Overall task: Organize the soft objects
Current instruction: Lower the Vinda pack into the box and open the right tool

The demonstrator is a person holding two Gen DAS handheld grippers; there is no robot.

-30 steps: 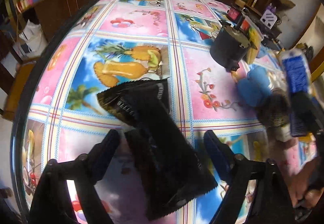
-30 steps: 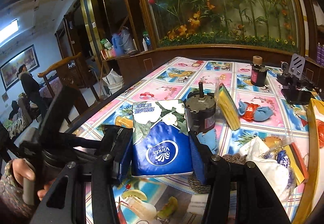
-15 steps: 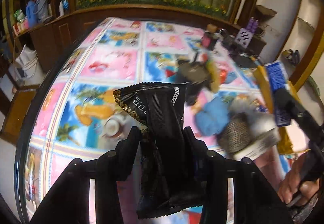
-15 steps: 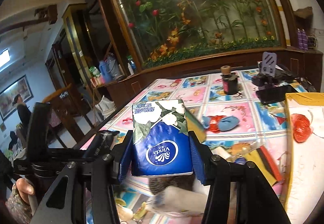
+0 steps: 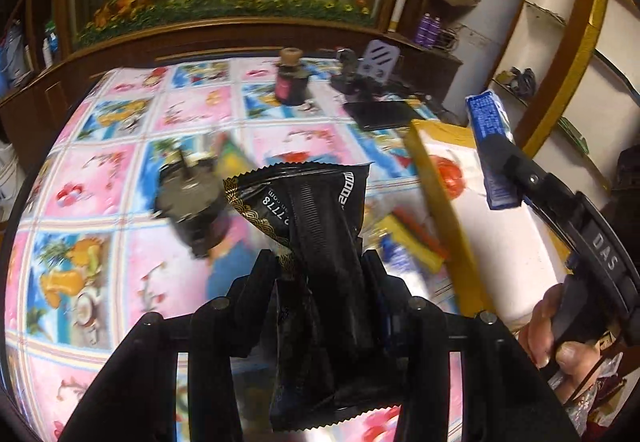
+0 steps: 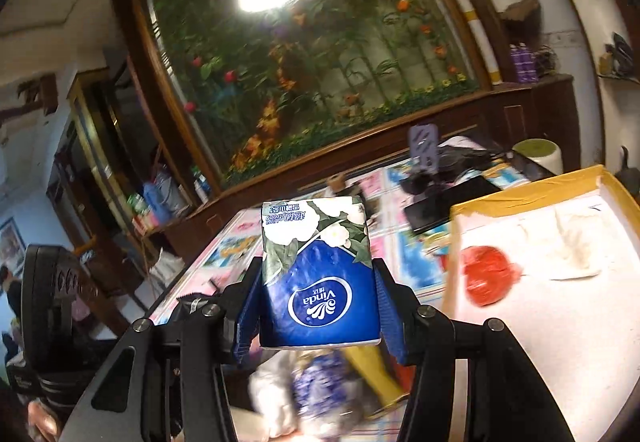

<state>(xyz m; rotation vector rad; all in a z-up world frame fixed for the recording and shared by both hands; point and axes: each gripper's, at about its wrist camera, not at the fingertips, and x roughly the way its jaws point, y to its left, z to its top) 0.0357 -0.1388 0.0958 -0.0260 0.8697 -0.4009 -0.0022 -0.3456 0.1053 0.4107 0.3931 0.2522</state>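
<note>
My left gripper is shut on a black foil packet with gold trim, held up off the patterned tablecloth. My right gripper is shut on a blue and white tissue pack, lifted above the table; that pack also shows at the right of the left wrist view. A white box with a yellow rim lies to the right and holds a red soft thing and a white cloth.
A dark round motor-like object, a small dark jar, a black phone and a phone stand sit on the table. Loose wrappers and cloths pile below the tissue pack. A wooden cabinet edge borders the far side.
The left jaws closed on the black packet and lifted it off the cloth. Both grippers swung right toward the yellow-rimmed box, the right one still carrying the tissue pack.
</note>
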